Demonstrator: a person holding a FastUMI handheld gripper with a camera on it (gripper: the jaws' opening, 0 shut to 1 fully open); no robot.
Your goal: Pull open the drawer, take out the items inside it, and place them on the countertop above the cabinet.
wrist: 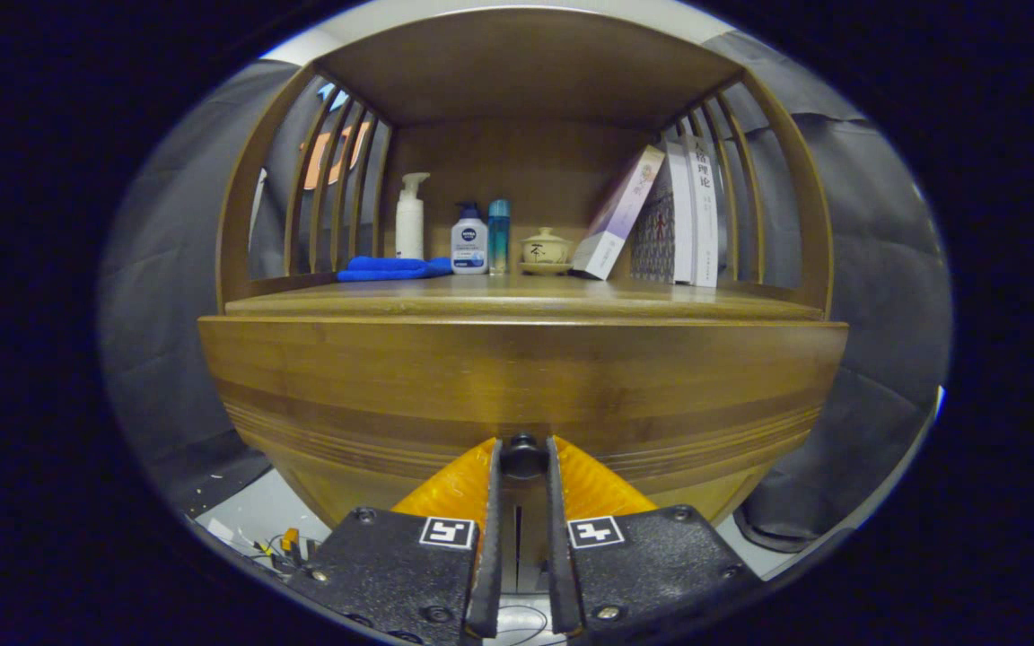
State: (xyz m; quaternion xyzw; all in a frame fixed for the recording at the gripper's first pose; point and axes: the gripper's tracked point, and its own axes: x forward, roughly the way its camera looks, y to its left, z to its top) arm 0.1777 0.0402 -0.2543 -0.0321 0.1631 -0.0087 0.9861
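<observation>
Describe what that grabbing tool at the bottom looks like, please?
The tool has two thin flat fingers running forward side by side. Each is fixed to a black textured block with screws, topped by a small square black-and-white marker. Ribbed orange pieces flare outward beside the fingers.

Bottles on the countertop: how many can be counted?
3: a white pump bottle behind the blue cloth, a white-and-blue pump bottle beside it, then a slim blue bottle. The gripper is clamped on the drawer knob.

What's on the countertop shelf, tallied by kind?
Bottles: 3, a white pump bottle, a blue-capped bottle, a teal bottle
Blue cloth: 1
Lidded cup: 1
Books: about 4, one leaning
Total: about 9
Gripper fingers close on the drawer knob.
</observation>
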